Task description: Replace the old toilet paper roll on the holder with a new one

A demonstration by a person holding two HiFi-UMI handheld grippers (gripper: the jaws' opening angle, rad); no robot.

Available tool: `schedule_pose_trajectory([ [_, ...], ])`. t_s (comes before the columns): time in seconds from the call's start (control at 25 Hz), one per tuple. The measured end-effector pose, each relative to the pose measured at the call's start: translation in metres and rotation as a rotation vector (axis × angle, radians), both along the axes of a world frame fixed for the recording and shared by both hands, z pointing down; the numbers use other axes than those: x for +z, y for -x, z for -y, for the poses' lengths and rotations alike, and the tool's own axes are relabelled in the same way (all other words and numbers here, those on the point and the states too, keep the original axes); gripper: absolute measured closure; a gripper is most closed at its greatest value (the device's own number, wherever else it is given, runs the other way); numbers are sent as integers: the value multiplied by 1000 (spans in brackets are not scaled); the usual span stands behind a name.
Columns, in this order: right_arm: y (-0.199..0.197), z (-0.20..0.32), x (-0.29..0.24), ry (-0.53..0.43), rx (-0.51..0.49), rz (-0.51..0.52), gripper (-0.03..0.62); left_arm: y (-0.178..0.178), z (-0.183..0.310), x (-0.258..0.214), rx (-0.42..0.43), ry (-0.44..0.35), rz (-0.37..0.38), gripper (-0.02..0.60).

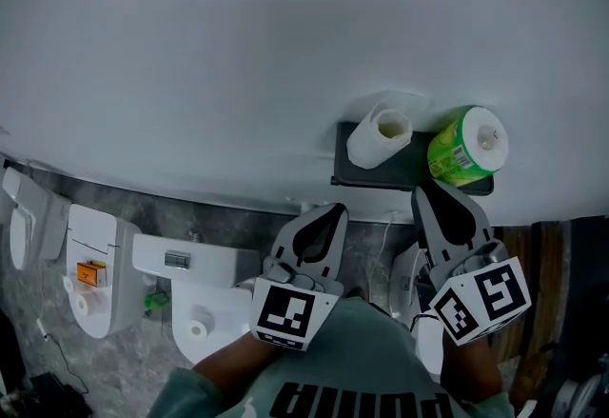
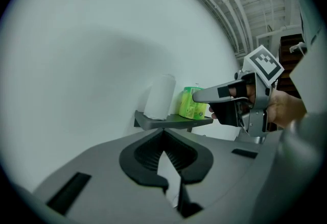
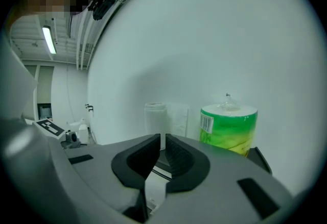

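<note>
**A:** What do we read at the left gripper [image 2: 163, 133]?

**B:** Its jaws are pressed together at the tips, with nothing between them. In its own view the shelf [image 2: 171, 122] lies at 12 o'clock from the tips, well apart from them.

**A:** And at the right gripper [image 3: 163, 139]?

**B:** Its jaws are drawn together to a thin slit. We see no object in that slit.

**A:** Where do we locate the rolls?

**B:** Both stand upright on the dark shelf, which is fixed to the pale wall [image 1: 238, 45]. In the head view, the white roll [image 1: 379, 135] sits at 1 o'clock from the left gripper's tips. The green-wrapped roll [image 1: 466, 145] stands at 3 o'clock of the white roll, just beside it. We find it between 1 and 2 o'clock from the right gripper's tips.

**A:** Do we confirm contact between the right gripper and the green-wrapped roll?

**B:** We cannot. The left gripper view shows the right gripper's tips close in front of the green wrapper, at the roll's mid-height. No view settles whether they touch.

**A:** What lies further out?

**B:** At 7 to 9 o'clock in the head view we see white toilets [image 1: 205, 297] standing on the grey floor [image 1: 57, 349].
</note>
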State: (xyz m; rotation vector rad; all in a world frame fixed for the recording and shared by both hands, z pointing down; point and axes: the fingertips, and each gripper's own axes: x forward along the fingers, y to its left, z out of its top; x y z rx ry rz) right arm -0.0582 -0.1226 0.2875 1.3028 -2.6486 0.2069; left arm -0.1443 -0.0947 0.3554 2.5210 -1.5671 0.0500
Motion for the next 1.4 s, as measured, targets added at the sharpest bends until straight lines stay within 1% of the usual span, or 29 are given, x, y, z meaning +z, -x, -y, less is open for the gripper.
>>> schedule_pose_trajectory([
  [0.08, -9, -4, -2, -1, -20, 13, 579, -10, -4, -3, -11, 1, 16, 574],
  [0.12, -13, -6, -2, -1, -30, 18, 582, -16, -6, -4, -13, 4, 23, 574],
  [0.28, -32, -18, -2, -3, -60, 31, 585, -41, -16, -6, -16, 22, 43, 574],
  [0.44, -55, -29, 1, -5, -75, 49, 585, -64, -22, -12, -33, -10, 60, 574],
  [0.76, -95, -42, 15, 5, -105, 56, 585, -104, -35, -13, -57, 1, 87, 574],
  [1.08, -115, -57, 31, 10, -148, 49, 585, -125, -50, -8, -111, 18, 102, 574],
  [1.4, -124, -73, 44, 6, -183, 53, 585, -131, -67, -3, -158, 12, 115, 574],
])
